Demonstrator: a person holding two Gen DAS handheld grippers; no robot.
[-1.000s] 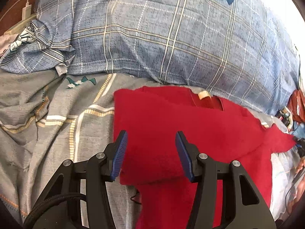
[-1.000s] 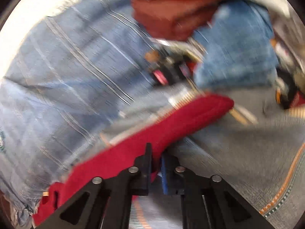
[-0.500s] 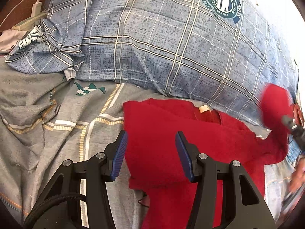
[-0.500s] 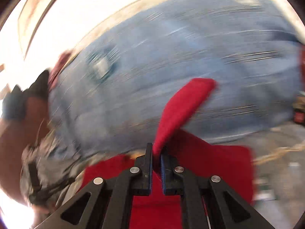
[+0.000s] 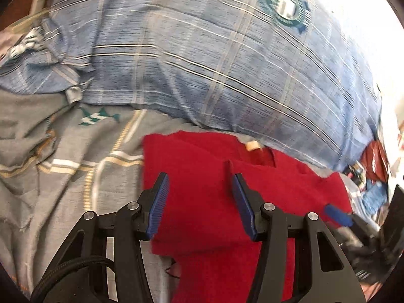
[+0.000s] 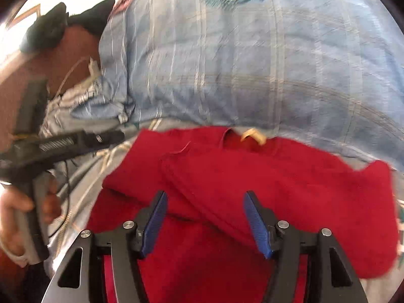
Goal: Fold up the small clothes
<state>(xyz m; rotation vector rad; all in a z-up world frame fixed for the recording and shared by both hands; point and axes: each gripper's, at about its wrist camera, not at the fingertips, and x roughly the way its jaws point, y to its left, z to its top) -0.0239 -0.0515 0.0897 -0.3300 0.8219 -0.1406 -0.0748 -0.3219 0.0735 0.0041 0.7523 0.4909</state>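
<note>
A small red garment lies on the grey bedsheet, its collar with a tan label toward the pillow. One sleeve lies folded across the body. My left gripper hovers open over the garment's left half with nothing pinched. My right gripper is just above the folded sleeve; its jaws are opening and the pads press on nothing. One blue pad of the right gripper shows at the right of the left wrist view. In the right wrist view a hand holds the left gripper.
A large blue plaid pillow lies right behind the garment. Crumpled blue cloth sits at the far left by a brown headboard with a cable. Mixed clutter lies off the garment's right side.
The right gripper swung the red sleeve from the right across the garment's body, then opened and let it go. The left gripper stayed open in about the same place.
</note>
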